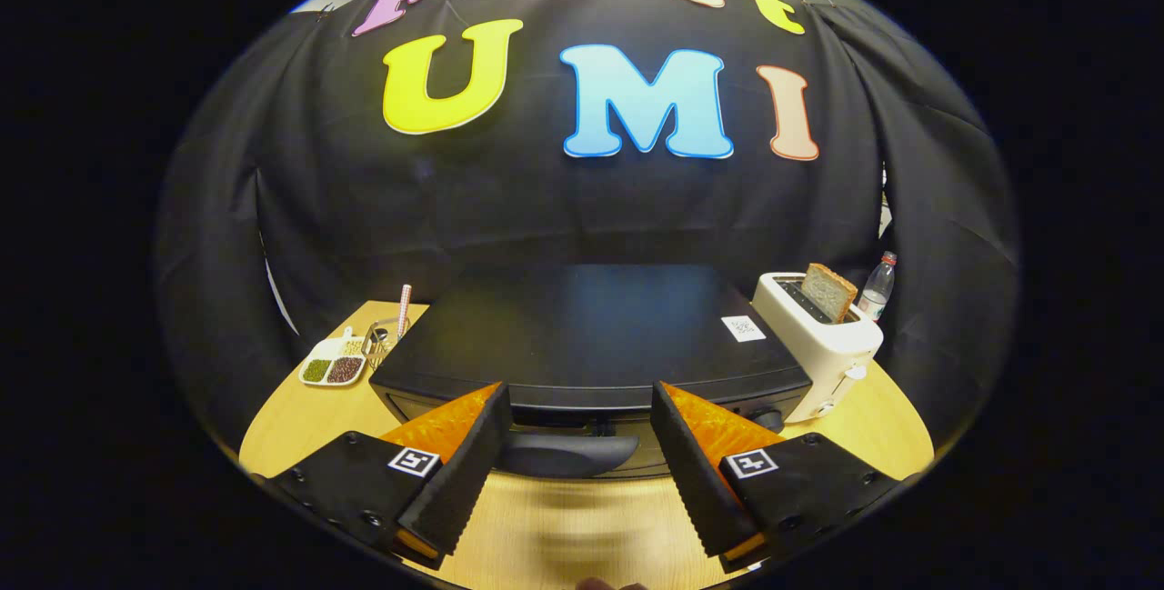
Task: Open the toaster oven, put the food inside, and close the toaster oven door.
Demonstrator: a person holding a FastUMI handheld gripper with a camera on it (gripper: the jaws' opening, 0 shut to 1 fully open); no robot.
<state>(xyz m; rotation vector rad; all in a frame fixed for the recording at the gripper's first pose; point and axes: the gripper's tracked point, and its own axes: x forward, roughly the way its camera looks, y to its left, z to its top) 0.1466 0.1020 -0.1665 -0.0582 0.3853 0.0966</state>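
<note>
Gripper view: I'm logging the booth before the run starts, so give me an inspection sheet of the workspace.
Surface: wooden table, bare just ahead of the fingers.
Job's things: black toaster oven, door shut, its handle between the fingers; food for it not identified.
Clutter: white toaster holding a bread slice; water bottle behind it; divided dish of beans and grains; glass with a straw.
Grippers: gripper open, fingers either side of the handle, not pressing on it.
Cables: nothing seen.
Surroundings: black cloth wall.
</note>
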